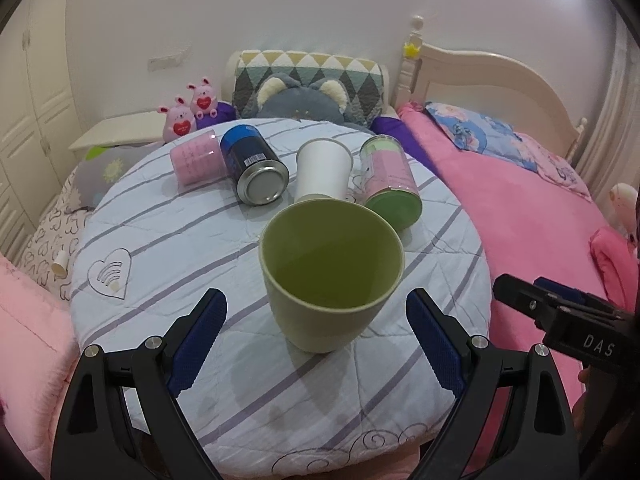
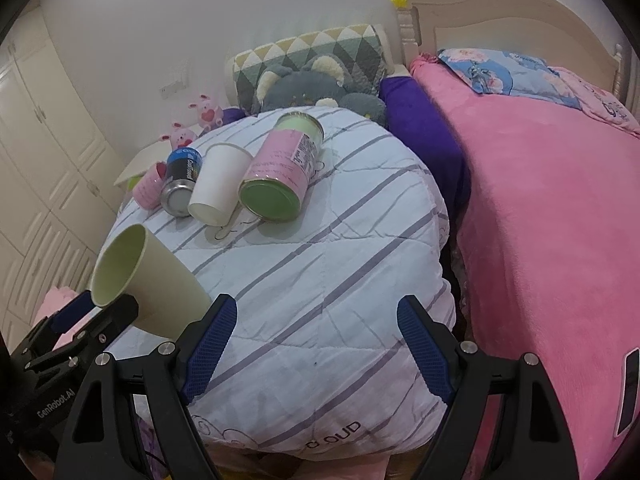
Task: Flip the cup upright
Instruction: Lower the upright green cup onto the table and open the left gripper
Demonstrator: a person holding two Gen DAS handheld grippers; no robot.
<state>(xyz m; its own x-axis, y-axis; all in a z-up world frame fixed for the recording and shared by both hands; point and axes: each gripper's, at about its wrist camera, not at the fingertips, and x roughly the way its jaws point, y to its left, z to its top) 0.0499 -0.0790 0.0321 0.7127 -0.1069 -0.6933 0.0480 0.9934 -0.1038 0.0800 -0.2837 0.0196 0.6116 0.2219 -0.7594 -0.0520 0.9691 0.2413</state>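
One striped quilt [image 1: 168, 236] carries everything. On it the green cup [image 1: 330, 276] stands mouth-up between the left gripper [image 1: 316, 340] fingers, which are spread wide and clear of its walls. Right gripper [image 2: 316, 344] is also wide open, empty, beside the cup.

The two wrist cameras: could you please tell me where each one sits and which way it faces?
Left wrist: on the left gripper, looking forward over the green cup between its open fingers; the right gripper shows at right.
Right wrist: on the right gripper, facing the striped quilt; its fingers are open and hold nothing.
Shared: the green cup, white paper cup and cans.
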